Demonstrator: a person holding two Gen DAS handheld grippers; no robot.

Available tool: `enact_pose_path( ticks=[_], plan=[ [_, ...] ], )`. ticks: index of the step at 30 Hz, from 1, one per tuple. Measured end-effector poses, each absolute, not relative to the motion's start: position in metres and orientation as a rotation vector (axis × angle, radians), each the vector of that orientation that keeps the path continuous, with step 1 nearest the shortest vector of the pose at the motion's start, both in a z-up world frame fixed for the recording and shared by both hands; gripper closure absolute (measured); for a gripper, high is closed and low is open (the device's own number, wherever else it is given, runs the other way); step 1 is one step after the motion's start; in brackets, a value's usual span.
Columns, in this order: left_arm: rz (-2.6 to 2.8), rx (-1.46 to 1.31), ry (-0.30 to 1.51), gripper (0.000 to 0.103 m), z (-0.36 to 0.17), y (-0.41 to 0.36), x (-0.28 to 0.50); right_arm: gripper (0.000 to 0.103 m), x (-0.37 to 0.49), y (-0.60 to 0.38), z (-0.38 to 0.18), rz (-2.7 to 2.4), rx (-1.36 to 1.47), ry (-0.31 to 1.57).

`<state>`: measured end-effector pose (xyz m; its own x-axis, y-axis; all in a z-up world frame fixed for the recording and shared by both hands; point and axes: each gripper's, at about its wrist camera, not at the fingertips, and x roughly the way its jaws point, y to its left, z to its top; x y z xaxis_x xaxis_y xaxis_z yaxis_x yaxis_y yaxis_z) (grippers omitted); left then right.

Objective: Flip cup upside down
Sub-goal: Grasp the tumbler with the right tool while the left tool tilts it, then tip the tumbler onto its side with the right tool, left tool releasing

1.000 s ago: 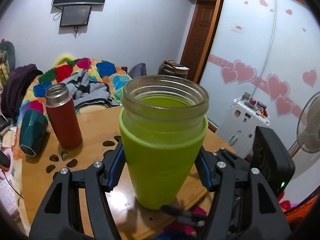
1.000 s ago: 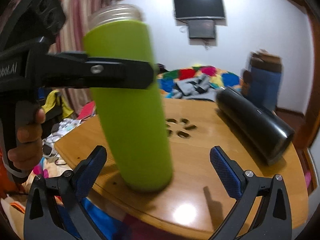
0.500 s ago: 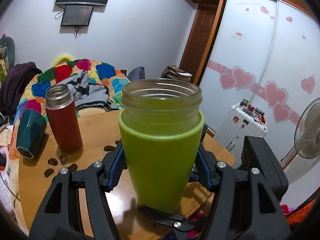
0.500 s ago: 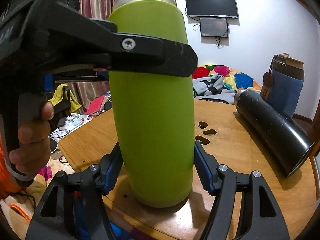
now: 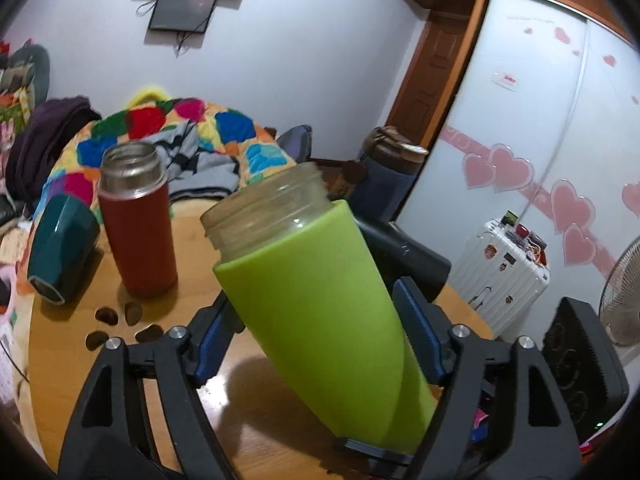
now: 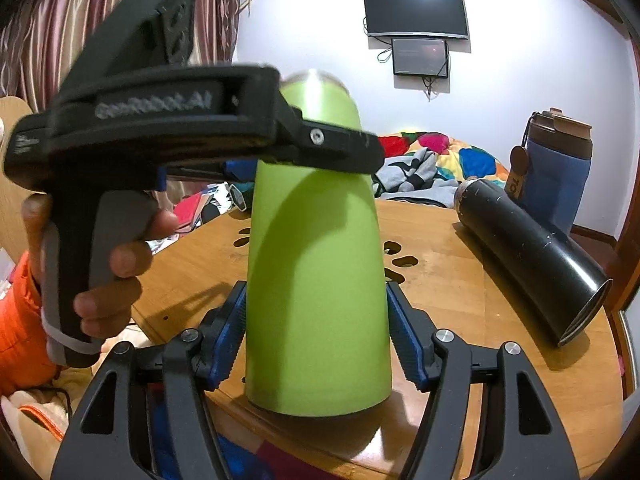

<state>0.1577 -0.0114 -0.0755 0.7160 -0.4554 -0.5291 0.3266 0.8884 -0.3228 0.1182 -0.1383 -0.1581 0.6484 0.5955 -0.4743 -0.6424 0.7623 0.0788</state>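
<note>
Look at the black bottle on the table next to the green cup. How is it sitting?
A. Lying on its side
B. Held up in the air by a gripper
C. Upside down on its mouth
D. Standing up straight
A: in the right wrist view the black bottle lies on its side on the wooden table, its open end toward the camera, apart from the green cup.

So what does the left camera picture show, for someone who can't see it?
A green cup with a clear glass rim leans left between the left gripper's blue pads above a wooden table. Behind it stand an open red flask and a teal cup on its side.
</note>
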Motion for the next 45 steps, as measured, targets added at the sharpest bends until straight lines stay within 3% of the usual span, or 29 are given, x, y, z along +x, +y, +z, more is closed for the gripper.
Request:
enact_pose_path(
  ticks=[8, 35, 39, 45],
  plan=[
    [-0.417, -0.343, 0.76, 0.016, -0.103, 0.009, 0.179, 0.041, 0.117, -0.139, -0.161, 0.73, -0.071, 0.513],
    [-0.469, -0.556, 1.11, 0.011, -0.14, 0.044, 0.207, 0.04, 0.126, -0.13, -0.177, 0.816, -0.068, 0.532],
    [-0.46, -0.515, 1.13, 0.008, -0.136, 0.049, 0.206, 0.04, 0.122, -0.129, -0.177, 0.815, -0.089, 0.528],
    [-0.353, -0.268, 1.013, 0.005, -0.104, 0.045, 0.184, 0.04, 0.131, -0.139, -0.179, 0.774, -0.031, 0.554]
  ],
)
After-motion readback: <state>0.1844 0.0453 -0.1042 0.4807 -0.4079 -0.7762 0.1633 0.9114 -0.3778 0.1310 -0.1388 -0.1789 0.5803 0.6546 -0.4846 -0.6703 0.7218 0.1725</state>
